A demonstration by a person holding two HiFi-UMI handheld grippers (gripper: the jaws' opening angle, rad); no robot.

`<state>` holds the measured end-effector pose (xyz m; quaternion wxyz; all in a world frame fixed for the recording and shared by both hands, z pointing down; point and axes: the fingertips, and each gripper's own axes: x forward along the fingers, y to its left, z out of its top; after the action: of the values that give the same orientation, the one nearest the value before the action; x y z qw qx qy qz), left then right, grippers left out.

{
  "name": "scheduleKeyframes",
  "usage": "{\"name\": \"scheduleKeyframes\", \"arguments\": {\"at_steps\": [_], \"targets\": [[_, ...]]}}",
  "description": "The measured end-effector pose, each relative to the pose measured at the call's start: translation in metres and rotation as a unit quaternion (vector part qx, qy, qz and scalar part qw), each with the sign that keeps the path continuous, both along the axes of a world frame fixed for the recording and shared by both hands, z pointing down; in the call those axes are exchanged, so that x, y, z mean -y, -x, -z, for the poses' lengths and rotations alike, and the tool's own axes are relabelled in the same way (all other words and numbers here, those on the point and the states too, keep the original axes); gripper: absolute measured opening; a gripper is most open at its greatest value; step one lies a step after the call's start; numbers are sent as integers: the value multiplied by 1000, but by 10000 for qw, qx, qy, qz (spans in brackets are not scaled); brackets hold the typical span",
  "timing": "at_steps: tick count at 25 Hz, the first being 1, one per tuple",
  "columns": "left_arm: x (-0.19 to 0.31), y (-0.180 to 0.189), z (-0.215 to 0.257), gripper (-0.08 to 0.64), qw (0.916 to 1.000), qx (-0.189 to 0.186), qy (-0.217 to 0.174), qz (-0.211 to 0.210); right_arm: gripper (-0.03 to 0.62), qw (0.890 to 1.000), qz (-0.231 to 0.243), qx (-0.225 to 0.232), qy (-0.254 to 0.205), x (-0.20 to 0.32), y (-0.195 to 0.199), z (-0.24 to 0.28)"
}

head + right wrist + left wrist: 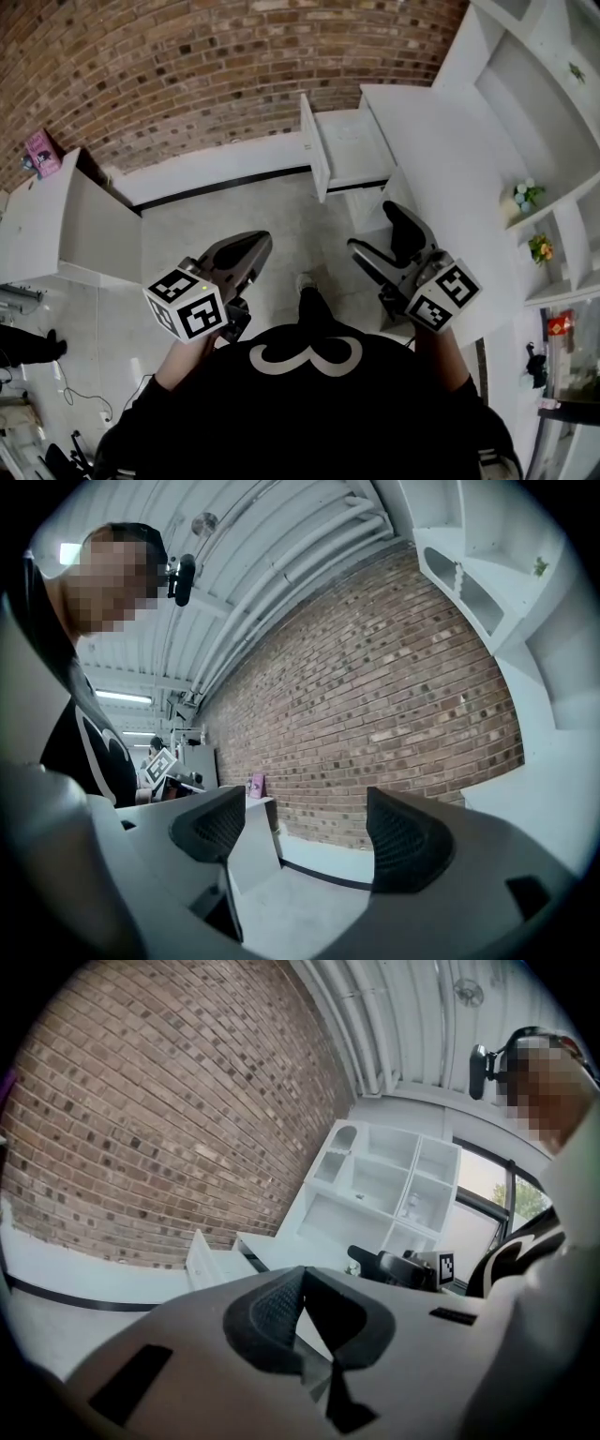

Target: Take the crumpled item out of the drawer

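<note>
Left gripper (257, 244) (302, 1281): held low on the near left, in front of the person's black top (309, 403). Its jaws are closed together, dark ribbed pads meeting with nothing between them.
Right gripper (375, 227) (305, 829): held on the near right, beside the white desk. Its jaws stand wide apart, and only floor and wall show in the gap.
Open white drawer (315, 150) (208, 1262): pulled out leftward from the desk's far end, well beyond both grippers. Its front panel faces left and the inside shows plain white from above.
Crumpled item: not made out in any view, so I cannot tell whether it lies in the drawer.
White desk (441, 159): runs along the right side from near to far.
White shelf unit (548, 103): stands on the far right behind the desk, with two small potted plants (527, 194) on its lower shelves.
Red-brown brick wall (187, 66) (394, 705): closes the far side.
White cabinet (56, 225): on the far left, with a pink box (42, 153) on top.
Pale grey floor (234, 211): lies between cabinet and desk.
</note>
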<state>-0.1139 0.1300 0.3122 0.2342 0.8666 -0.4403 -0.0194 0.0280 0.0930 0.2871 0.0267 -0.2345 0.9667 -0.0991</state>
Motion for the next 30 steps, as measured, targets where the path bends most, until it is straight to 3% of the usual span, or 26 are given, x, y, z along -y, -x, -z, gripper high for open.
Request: {"name": "scheduleKeyframes", "arguments": {"at_steps": [10,16,30], "targets": [[163,9,-4,2,9997,57,222,106,391,9997,54,-54,239,168,9,-10],[245,6,-1,2,9997,144,160,109,391,9995,139,-95,257,238,10,-18],[305,4,-28,2,9990,249,373,90,380,9967,199,-332,713,305,8,-60]]}}
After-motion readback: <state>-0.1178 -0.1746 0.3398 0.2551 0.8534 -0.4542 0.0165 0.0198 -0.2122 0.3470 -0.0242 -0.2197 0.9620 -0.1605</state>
